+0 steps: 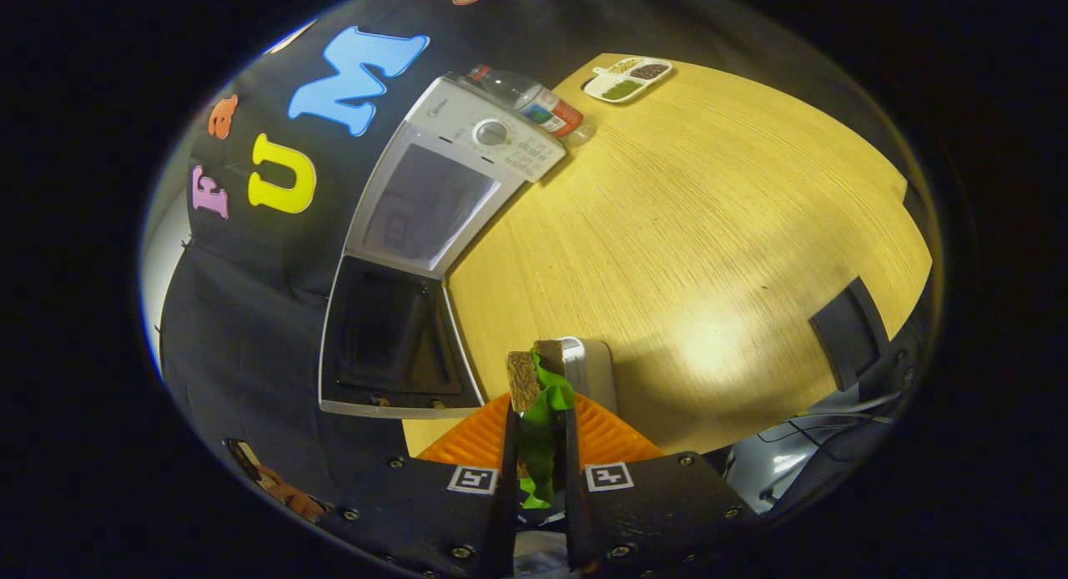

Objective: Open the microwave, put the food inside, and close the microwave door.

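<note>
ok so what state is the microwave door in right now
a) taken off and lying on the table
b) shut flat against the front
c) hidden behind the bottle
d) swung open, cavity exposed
d: the microwave has its door swung open on its hinge, exposing the cavity, while the gripper is shut on the sandwich with both fingers pressing it.

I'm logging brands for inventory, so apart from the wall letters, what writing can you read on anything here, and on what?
Microwave logo: too small to read.
Microwave keypad: blurred.
Bottle label: blurred.
Gripper, shut on the sandwich: square coded tags, no words.
</note>
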